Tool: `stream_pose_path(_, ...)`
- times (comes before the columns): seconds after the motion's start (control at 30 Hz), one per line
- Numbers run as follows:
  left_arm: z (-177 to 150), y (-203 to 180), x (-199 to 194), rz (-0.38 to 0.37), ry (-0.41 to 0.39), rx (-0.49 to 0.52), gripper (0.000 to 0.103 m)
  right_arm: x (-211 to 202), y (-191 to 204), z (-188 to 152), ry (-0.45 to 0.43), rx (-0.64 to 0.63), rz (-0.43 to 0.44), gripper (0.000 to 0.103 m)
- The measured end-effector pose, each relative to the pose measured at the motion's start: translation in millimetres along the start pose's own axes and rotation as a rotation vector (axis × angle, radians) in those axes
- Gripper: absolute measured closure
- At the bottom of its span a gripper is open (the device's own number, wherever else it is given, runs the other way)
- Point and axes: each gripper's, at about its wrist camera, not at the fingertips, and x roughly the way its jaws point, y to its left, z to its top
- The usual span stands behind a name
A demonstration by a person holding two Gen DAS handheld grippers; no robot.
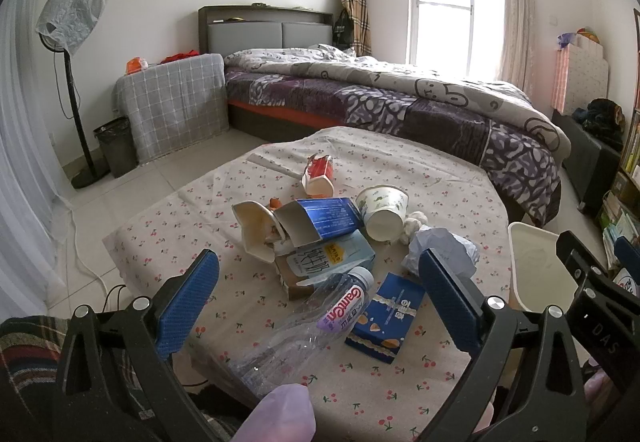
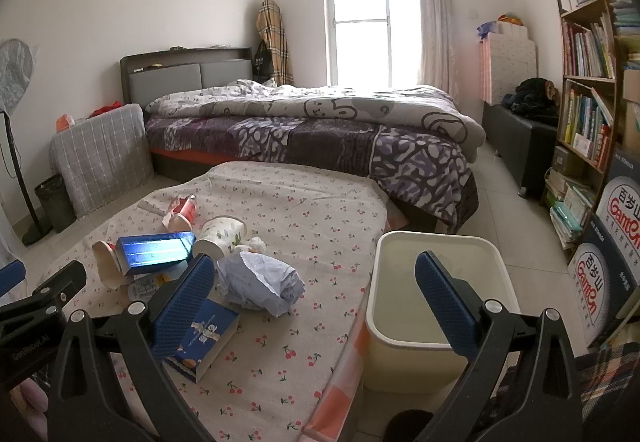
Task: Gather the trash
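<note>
1. Your left gripper (image 1: pixel 320 292) hangs w/ jaws spread wide, nothing between the pads; under it lies the clear plastic water bottle with pink-white label (image 1: pixel 316 318), on its side, cap pointing away from you.
2. Your right gripper (image 2: pixel 316 298) is also wide open & empty, its left finger over the dark blue snack box (image 2: pixel 204 334), its right finger over the cream rectangular plastic bin (image 2: pixel 416 358).
3. That bin stands on the floor touching the table's right edge; inside looks empty.
4. All trash sits on the round table with cherry-print cloth (image 1: pixel 168 238), clustered mid-table.
5. Count: 1 bottle, 1 dark blue snack box, 1 open blue-and-silver carton (image 1: pixel 320 218), 1 pale milk carton (image 1: pixel 328 262) under it, 1 red-white carton (image 1: pixel 318 174) farther back, 1 white floral paper cup (image 1: pixel 382 212) on its side, 1 crushed paper cup (image 1: pixel 256 226) at left, 1 pale blue crumpled paper wad (image 2: pixel 260 282), 1 small white tissue ball (image 1: pixel 414 224).
6. Around: bed w/ purple patterned quilt (image 2: pixel 320 138) behind the table, black mesh wastebasket (image 1: pixel 116 150) near the fan stand (image 1: pixel 74 90), bookshelf (image 2: pixel 588 82) at right.
</note>
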Motion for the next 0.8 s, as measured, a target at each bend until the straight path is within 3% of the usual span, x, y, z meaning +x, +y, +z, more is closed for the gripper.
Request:
stream_pose_path(0.5,-8.8,8.2,8.5,-0.001,0.035,0.0,0.007,0.6,1.7,-1.1,0.014,-0.006,-0.001,0.005)
stream_pose_path(0.63,5.0,14.7,33.1,-0.014,0.185,0.041,0.007,10.7,-0.9,-0.1,0.088,0.012,0.004,0.005)
stream_pose_path(0.73,14.6,24.1,58.6,-0.033,0.342,0.061,0.007,26.8,-7.9,0.0,0.189,0.045,0.022,0.005)
stream_pose_path(0.8,15.2,26.0,79.1,-0.062,0.487,0.126,0.007,39.7,-15.0,-3.9,0.268,0.089,0.035,0.005)
